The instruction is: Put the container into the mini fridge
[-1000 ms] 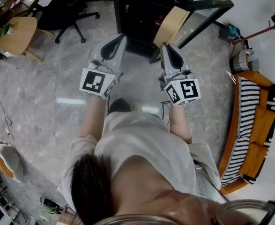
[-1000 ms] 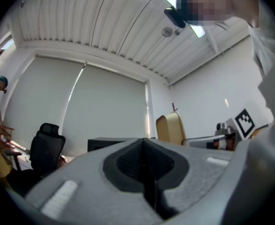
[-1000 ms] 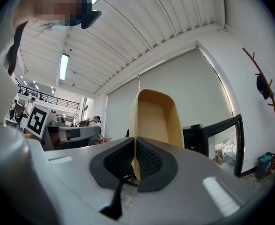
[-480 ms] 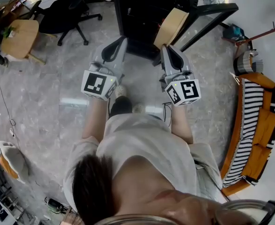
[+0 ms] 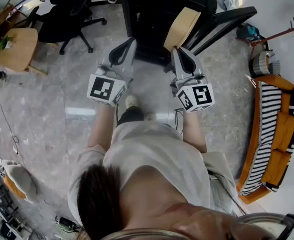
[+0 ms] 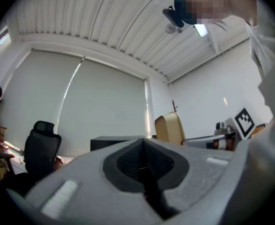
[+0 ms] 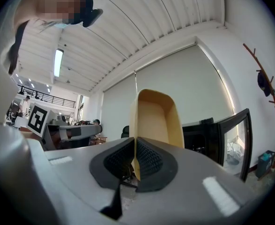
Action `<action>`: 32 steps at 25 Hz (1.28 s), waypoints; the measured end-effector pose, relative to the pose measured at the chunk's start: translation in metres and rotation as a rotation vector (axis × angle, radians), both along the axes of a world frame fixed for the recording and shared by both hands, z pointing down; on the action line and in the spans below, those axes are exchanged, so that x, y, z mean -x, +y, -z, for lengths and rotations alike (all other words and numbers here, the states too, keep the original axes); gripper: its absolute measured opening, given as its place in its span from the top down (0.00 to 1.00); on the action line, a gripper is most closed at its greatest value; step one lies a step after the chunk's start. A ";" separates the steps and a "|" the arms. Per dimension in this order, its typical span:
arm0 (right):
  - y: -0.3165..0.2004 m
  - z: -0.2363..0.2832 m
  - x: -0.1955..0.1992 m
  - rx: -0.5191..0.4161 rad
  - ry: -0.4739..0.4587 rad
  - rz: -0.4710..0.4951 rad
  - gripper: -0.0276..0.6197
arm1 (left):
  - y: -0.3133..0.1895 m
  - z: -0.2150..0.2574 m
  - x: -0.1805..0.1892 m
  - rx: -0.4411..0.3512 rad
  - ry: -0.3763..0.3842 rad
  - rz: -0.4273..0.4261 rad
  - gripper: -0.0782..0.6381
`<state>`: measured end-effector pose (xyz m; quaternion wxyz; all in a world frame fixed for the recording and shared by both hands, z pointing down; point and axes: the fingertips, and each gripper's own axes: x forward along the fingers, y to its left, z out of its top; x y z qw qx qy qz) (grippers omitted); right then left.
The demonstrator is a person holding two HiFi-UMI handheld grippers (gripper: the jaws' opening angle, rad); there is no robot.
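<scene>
My right gripper [image 5: 179,50] [image 7: 134,165] is shut on the rim of a tan paper container [image 5: 183,27] [image 7: 156,121], which stands up from the jaws with its open side toward the camera. Just beyond it is the black mini fridge [image 5: 157,14] with its door [image 5: 222,21] [image 7: 233,137] swung open to the right. My left gripper [image 5: 125,42] [image 6: 143,161] is shut with nothing between its jaws, level with the right one and aimed at the fridge's left half [image 6: 111,143].
A black office chair [image 5: 66,11] [image 6: 41,142] and a round wooden table [image 5: 17,41] stand to the left. An orange and striped sofa [image 5: 269,129] lies along the right, with a small basket [image 5: 261,64] near it. The person's legs and shoes [image 5: 131,101] are below the grippers on grey stone floor.
The person has stepped a little closer to the fridge, which sits slightly larger and nearer the grippers. Both grippers keep their pose; the container stays gripped.
</scene>
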<state>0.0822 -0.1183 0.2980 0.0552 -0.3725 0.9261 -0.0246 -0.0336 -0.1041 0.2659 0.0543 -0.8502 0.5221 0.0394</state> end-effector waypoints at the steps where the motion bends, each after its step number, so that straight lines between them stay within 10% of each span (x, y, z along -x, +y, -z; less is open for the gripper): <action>1: -0.003 -0.001 0.005 -0.003 0.004 -0.002 0.95 | -0.005 -0.001 0.005 0.000 0.001 -0.004 0.89; 32: -0.094 -0.040 0.106 0.019 0.164 -0.065 0.95 | -0.122 -0.033 0.091 0.061 0.024 -0.161 0.89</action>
